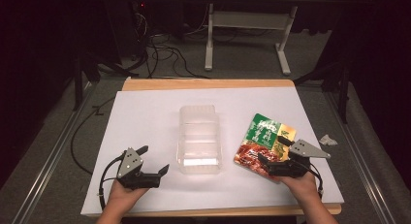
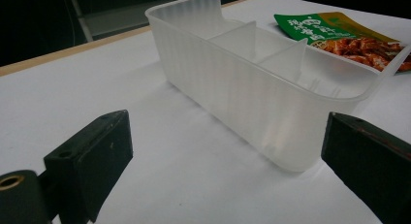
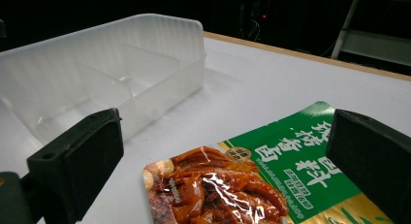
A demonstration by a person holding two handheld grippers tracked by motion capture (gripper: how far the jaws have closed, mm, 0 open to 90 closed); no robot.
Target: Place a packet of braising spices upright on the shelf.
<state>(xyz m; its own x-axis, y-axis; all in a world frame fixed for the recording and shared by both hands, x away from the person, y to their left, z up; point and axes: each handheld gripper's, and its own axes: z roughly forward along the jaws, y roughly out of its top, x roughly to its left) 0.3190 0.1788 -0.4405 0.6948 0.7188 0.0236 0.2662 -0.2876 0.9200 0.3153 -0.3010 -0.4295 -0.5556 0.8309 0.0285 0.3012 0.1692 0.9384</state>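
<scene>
Hovering wide open and empty over the packet's (image 3: pixel 242 185) near edge, the right tool (image 1: pixel 283 158) should drop lower before pinching, while the left tool (image 1: pixel 152 161), open too, waits beside the bin (image 1: pixel 198 136)

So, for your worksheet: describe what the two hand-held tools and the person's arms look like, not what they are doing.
Both tools, left tool and right tool, are black, each with two blocky flat-faced jaws and a grey three-cornered plate on top. A black cable trails from each. In the left gripper view a brass-coloured ring sits at the near jaw's base. The person's forearms show no sleeves.
</scene>
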